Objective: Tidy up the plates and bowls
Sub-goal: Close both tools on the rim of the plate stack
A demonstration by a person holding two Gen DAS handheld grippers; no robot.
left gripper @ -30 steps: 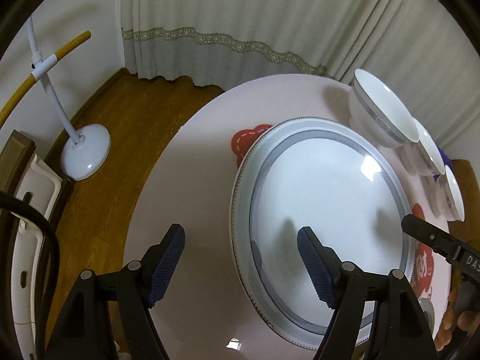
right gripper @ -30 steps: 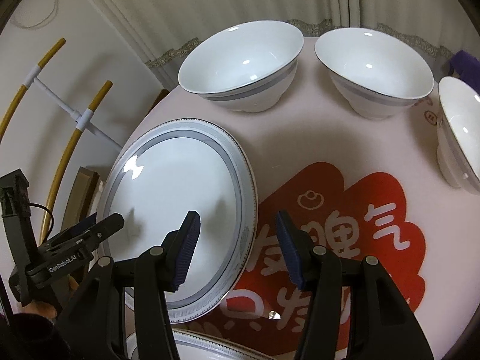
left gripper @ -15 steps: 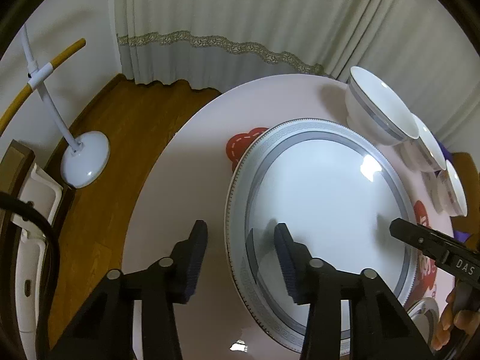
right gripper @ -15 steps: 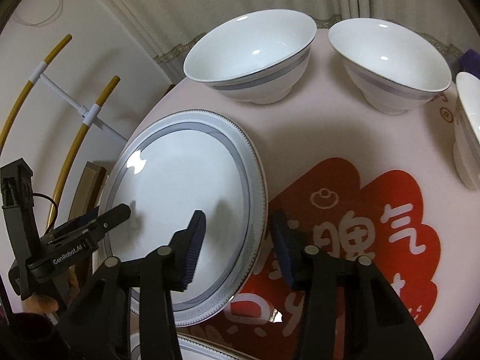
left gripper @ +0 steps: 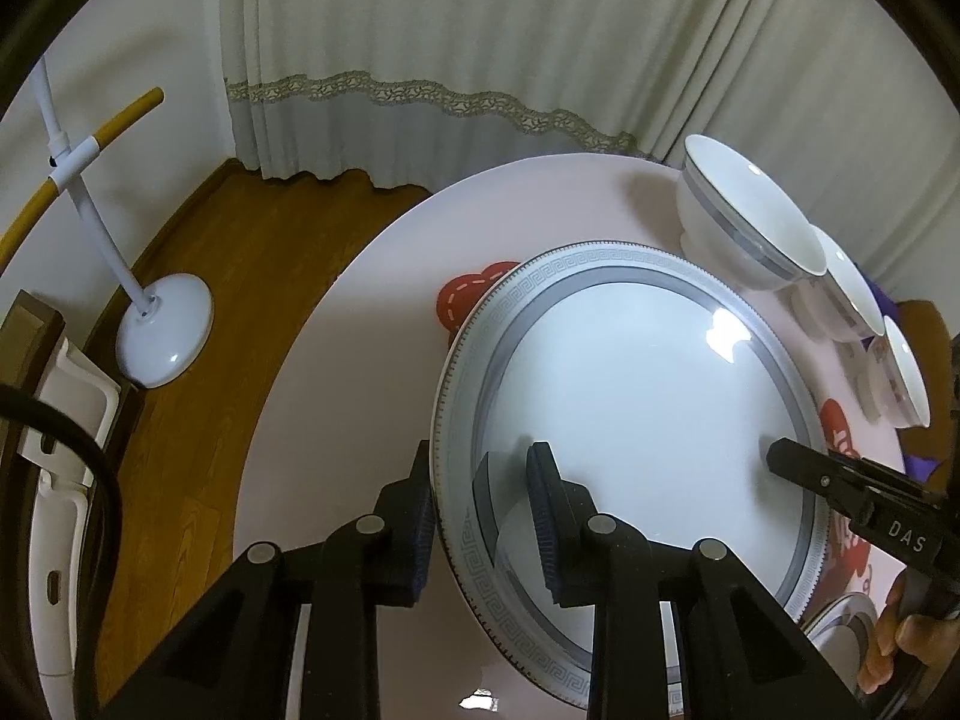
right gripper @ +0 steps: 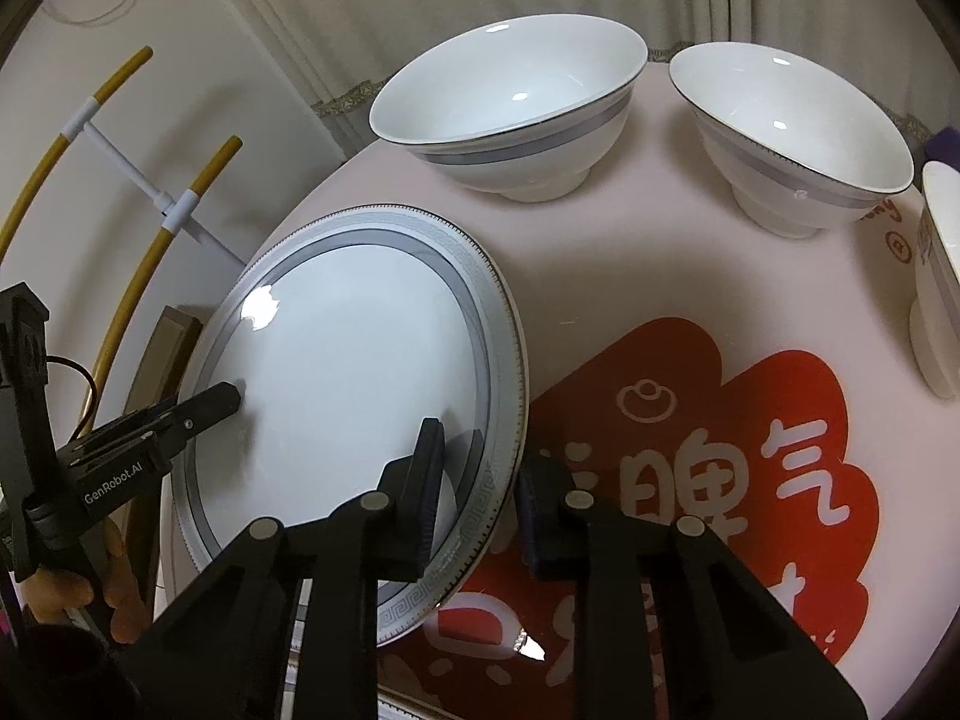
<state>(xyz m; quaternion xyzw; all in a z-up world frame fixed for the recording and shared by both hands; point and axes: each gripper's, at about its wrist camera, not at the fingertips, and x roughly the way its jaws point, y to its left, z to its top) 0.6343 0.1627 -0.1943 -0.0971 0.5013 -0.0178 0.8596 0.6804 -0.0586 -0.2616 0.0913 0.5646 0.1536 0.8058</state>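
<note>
A large white plate (left gripper: 630, 420) (right gripper: 348, 372) with a grey key-pattern rim lies on the round pink table (left gripper: 360, 360). My left gripper (left gripper: 480, 510) straddles its left rim: one pad is outside the edge, the other over the grey band. My right gripper (right gripper: 480, 492) straddles the opposite rim the same way. Both pairs of jaws are closing with the rim between them, and a small gap still shows at the pads. Each view shows a finger of the other gripper over the plate's far side. Three white bowls (right gripper: 510, 108) (right gripper: 792, 138) (right gripper: 942, 276) stand behind the plate.
A red patterned mat (right gripper: 720, 450) lies to the right of the plate. The rim of a second plate (left gripper: 840, 624) shows at the near edge. A white stand with yellow tubes (left gripper: 162, 336) is on the wood floor to the left. Curtains hang behind the table.
Both grippers' jaws have narrowed from wide open to close around the plate's opposite rims. The plate and bowls have stayed where they were.
</note>
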